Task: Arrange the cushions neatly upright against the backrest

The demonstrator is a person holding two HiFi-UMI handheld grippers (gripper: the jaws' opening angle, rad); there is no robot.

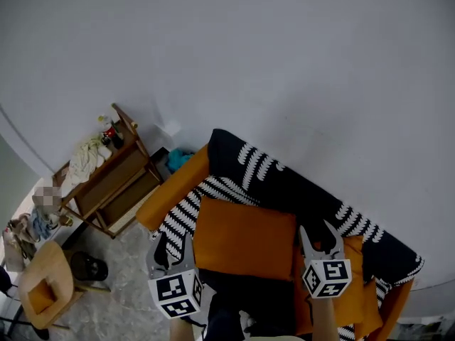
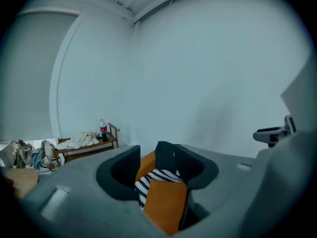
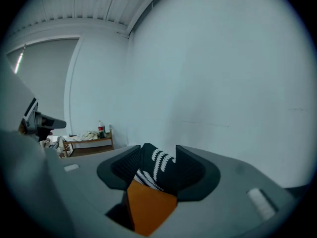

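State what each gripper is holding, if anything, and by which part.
Nothing is held: the left gripper and right gripper hover open near the orange cushion.

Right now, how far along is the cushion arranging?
Nothing looks finished. In hand: nothing; left gripper and right gripper are open and empty. Left: the orange cushion mid-sofa and the second cushion at the right end need standing neatly against the backrest.

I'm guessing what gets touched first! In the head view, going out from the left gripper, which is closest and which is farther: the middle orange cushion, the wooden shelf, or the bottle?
1. Middle orange cushion, just ahead to its right.
2. Wooden shelf, off to the left.
3. Bottle, on the shelf's far end.
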